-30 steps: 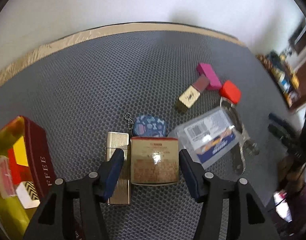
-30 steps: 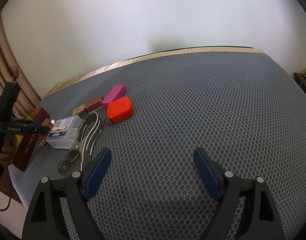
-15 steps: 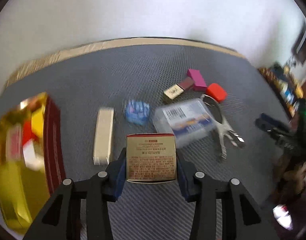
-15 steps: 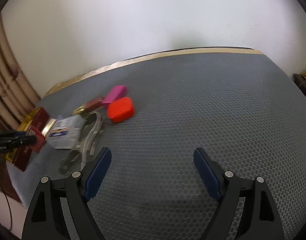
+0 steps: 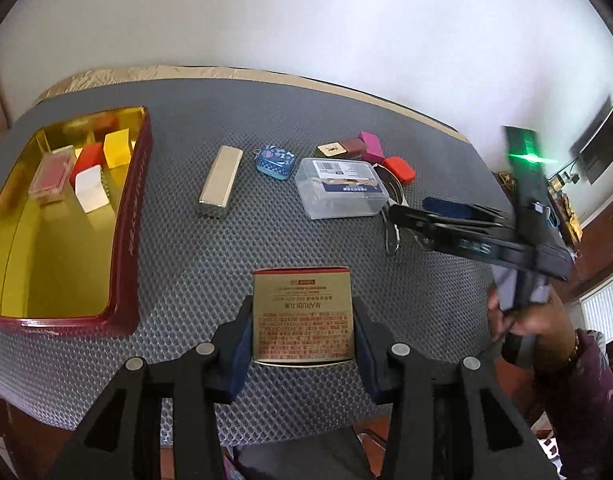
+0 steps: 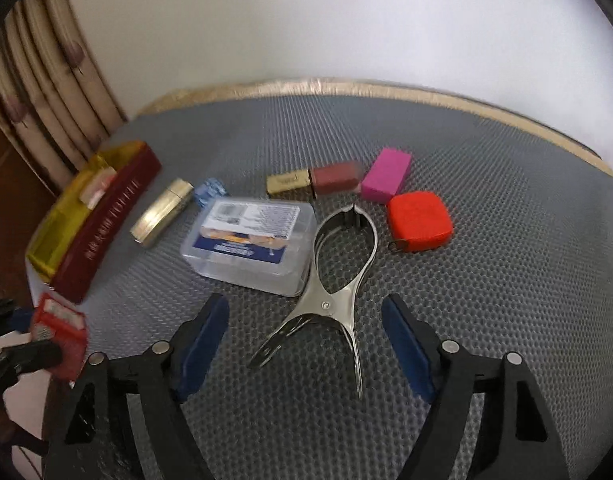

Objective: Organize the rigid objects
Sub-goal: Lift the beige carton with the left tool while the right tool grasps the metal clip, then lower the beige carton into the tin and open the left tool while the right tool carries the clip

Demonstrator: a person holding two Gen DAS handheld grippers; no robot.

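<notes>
- Left wrist view showed the left gripper (image 5: 302, 334) clamped on a gold box (image 5: 303, 315) with a red top edge and printed text, one blue pad pressed against each side; the box sat between the fingers, lifted above the grey mat (image 5: 194, 248)
- An open red tin (image 5: 132, 216) with a gold inside lay to the left of the held box, well apart from it; inside it, toward the far end, were a clear case with something red in it (image 5: 52, 174), a red block (image 5: 91, 154), a white block (image 5: 91, 186) and a yellow block (image 5: 117, 148)
- Beyond the held box, in a row across the mat: a gold lighter (image 5: 221, 180), a small blue patterned tin (image 5: 275, 160), a clear plastic case (image 5: 340, 188) with a label, a gold and maroon lipstick (image 5: 342, 148), a magenta block (image 5: 371, 147) and a red tape measure (image 5: 400, 169)
- In the right wrist view the right gripper (image 6: 306, 348) had its fingers spread wide and held nothing; it hung low over the mat
- Metal tongs (image 6: 338, 280) lay on the mat between those fingers, their handles pointing toward the camera and touching neither pad
- The clear plastic case lay just left of the tongs, touching them; the red tape measure was near them on the right
</notes>
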